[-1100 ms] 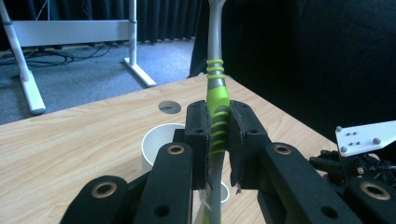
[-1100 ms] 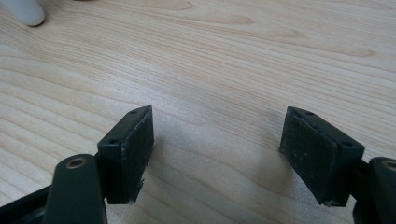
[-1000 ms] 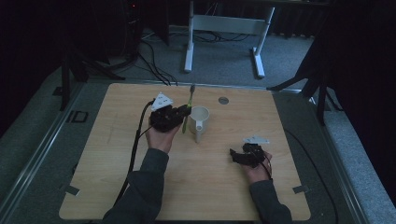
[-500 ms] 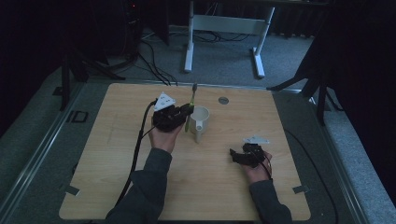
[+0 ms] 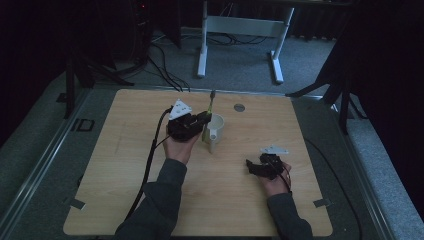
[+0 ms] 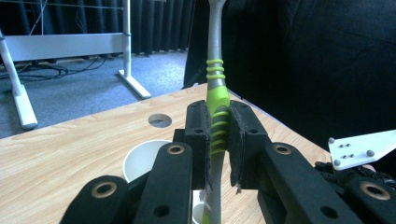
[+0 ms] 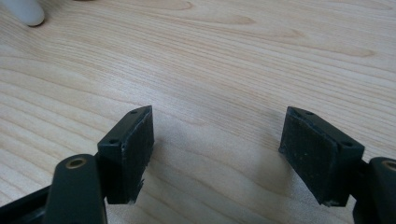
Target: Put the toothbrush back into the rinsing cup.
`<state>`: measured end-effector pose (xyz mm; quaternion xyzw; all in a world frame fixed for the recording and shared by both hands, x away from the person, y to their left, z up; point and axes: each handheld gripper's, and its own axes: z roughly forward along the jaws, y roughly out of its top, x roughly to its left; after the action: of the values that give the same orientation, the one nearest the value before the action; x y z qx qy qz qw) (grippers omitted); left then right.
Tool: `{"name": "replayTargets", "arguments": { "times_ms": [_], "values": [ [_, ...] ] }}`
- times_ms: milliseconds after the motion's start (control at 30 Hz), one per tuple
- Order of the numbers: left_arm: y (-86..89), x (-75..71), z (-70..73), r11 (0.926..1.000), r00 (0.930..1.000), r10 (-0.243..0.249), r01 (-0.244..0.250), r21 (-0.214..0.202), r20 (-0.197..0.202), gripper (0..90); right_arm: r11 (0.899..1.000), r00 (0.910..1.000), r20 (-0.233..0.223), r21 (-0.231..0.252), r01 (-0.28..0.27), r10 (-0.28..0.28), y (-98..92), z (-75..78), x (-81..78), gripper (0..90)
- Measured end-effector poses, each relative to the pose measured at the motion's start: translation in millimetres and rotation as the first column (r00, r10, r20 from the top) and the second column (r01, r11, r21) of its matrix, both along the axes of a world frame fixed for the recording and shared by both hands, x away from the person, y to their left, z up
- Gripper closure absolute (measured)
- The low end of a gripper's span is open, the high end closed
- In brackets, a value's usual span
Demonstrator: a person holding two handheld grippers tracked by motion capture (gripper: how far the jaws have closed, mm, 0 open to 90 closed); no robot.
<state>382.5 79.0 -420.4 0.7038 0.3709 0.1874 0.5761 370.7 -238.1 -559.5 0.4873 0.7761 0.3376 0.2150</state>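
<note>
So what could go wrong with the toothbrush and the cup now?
The left gripper pinches the toothbrush on its ribbed green grip, with the handle's lower end in the white mug. If the brush leans hard on the rim, the mug might tip over. The brush could also slide between the pads if bumped. The right gripper is open over bare table, so it isn't steadying the mug.

Green-and-grey toothbrush, upright, lower end over white mug, mug standing toward the table's far edge, near centre
</note>
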Motion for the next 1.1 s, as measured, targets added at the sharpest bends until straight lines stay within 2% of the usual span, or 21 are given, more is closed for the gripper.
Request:
{"name": "replayTargets", "arguments": {
  "times_ms": [300, 1100],
  "values": [
    [-4.2, 1.2, -1.8, 0.9999, 0.9998, 0.002, -0.001, -0.013, 0.02, 79.3, 1.0, 1.0, 0.0, 0.0, -0.001, 0.001, 0.0, 0.0, 0.0, 25.6],
    [-13.3, 7.2, -8.0, 0.9993, 0.9992, 0.009, -0.007, -0.037, 0.04, 79.2, 1.0, 1.0, 0.0, 0.0, -0.001, 0.001, 0.0, 0.0, 0.1, 25.6]
  ]
}}
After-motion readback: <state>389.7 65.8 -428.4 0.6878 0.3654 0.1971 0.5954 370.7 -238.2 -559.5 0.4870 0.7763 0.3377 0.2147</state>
